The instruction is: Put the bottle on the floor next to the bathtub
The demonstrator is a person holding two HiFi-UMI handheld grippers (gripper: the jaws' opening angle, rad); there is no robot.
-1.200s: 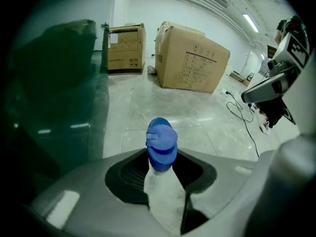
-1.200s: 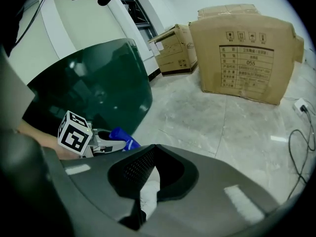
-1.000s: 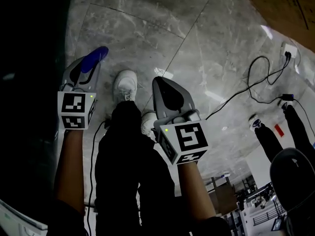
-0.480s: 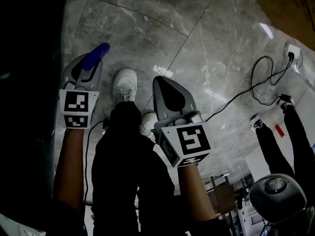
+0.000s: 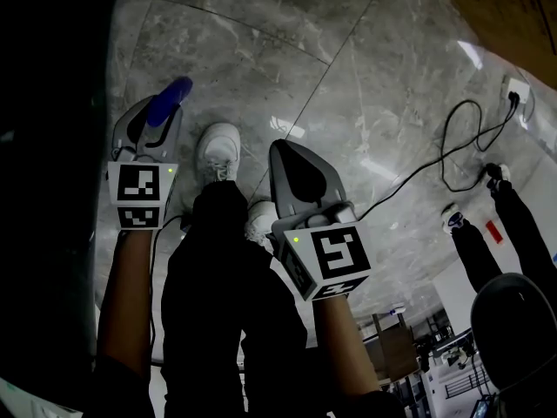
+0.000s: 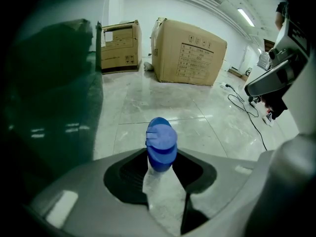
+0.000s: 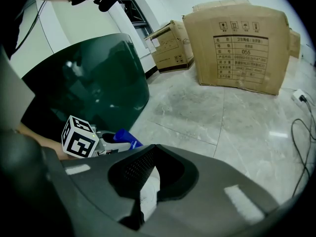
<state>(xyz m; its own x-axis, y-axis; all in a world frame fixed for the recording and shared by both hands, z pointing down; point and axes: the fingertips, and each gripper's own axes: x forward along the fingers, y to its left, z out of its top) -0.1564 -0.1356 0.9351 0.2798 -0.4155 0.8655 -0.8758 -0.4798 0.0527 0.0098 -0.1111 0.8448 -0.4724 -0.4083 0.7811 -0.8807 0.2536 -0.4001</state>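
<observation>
Bottle (image 6: 161,149) clamped in left gripper (image 6: 162,169) fingers; right gripper (image 7: 150,177) fingers together, empty; boxes (image 6: 190,51) only in gripper views.

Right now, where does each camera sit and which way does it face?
Head view: on the head, steeply down at floor; left gripper, right gripper, legs show.
Left gripper view: along its jaws, shut on the bottle, toward cardboard boxes.
Right gripper view: along its shut jaws, toward the bathtub.
Shared: all three show the bottle.

Your right gripper (image 7: 155,147): fingers together | your left gripper (image 7: 109,136) beyond, gripping blue-capped bottle (image 7: 126,138), beside dark green bathtub (image 7: 94,83) | cardboard boxes (image 7: 239,46) on marble floor (image 7: 212,117)
</observation>
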